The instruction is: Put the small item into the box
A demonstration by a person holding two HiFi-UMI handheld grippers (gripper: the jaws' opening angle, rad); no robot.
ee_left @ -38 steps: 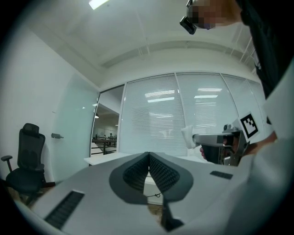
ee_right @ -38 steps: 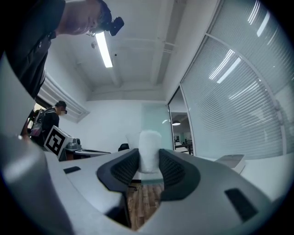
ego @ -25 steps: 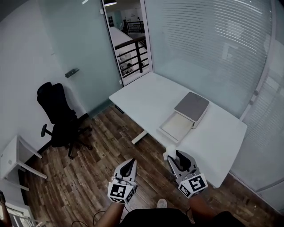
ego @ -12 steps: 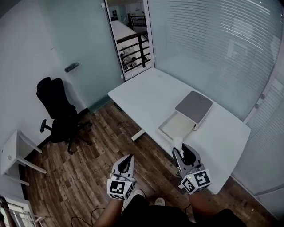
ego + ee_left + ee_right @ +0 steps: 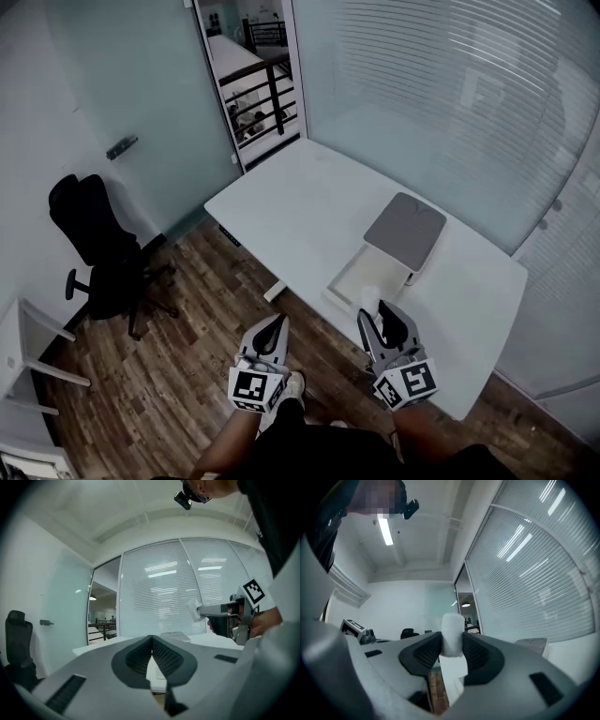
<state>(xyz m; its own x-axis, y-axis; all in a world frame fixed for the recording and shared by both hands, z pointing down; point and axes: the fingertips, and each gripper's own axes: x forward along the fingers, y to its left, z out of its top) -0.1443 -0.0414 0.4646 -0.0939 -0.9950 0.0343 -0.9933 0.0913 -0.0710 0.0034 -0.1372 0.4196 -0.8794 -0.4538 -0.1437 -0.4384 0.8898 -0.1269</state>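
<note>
Carrying stage, not yet delivered.

- Small item [image 5: 451,631]: a pale, roughly cylindrical piece, standing upright between the pads of your right gripper [image 5: 375,317]. The jaws pinch it from both sides. In the head view it shows in the air above the near edge of the table [image 5: 300,202], close to the box but not over it as far as that view tells.
- Left gripper [image 5: 152,639]: jaws pressed together with nothing between them, held out over the wooden floor, clear of the table.
- Box [image 5: 361,275]: a shallow white tray, open on top, lying on the table. Its inside looks bare, with no contents that you can make out at this range.
- Grey cover [image 5: 405,228]: at the tray's far end. Whether it overlaps the tray or only touches it cannot be told.

Done, in my judgement: the pick-up. Left for you: bring the item over the tray, lower it inside, and release it.
</note>
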